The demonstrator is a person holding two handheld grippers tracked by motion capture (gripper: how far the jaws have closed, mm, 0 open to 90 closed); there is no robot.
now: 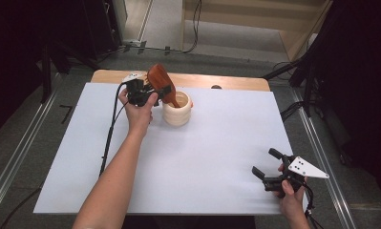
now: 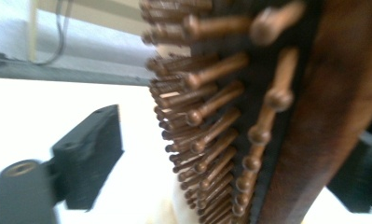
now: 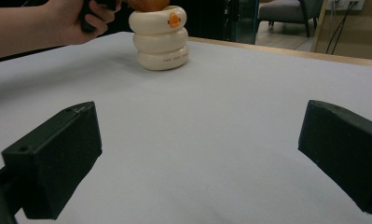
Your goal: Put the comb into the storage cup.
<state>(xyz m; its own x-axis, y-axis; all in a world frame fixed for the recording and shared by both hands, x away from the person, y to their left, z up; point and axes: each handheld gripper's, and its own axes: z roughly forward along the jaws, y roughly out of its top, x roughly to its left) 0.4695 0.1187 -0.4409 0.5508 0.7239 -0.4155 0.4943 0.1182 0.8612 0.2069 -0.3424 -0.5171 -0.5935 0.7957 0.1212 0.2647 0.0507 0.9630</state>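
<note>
The white sheet-covered table (image 1: pixel 193 157) is bare across its middle and near edge. A cream, ring-stacked ceramic holder (image 1: pixel 177 109) stands near the far edge, where a strip of wood is seen. A reddish-brown wooden hairbrush (image 1: pixel 160 82) with pin bristles on a dark pad is set handle-down in the holder, its head tilted up and left. The left gripper (image 1: pixel 150 90) is held beside the brush; its jaws are parted around the head, not pressing. The right gripper (image 1: pixel 267 167), well apart at the near right corner, is held wide open and empty.
</note>
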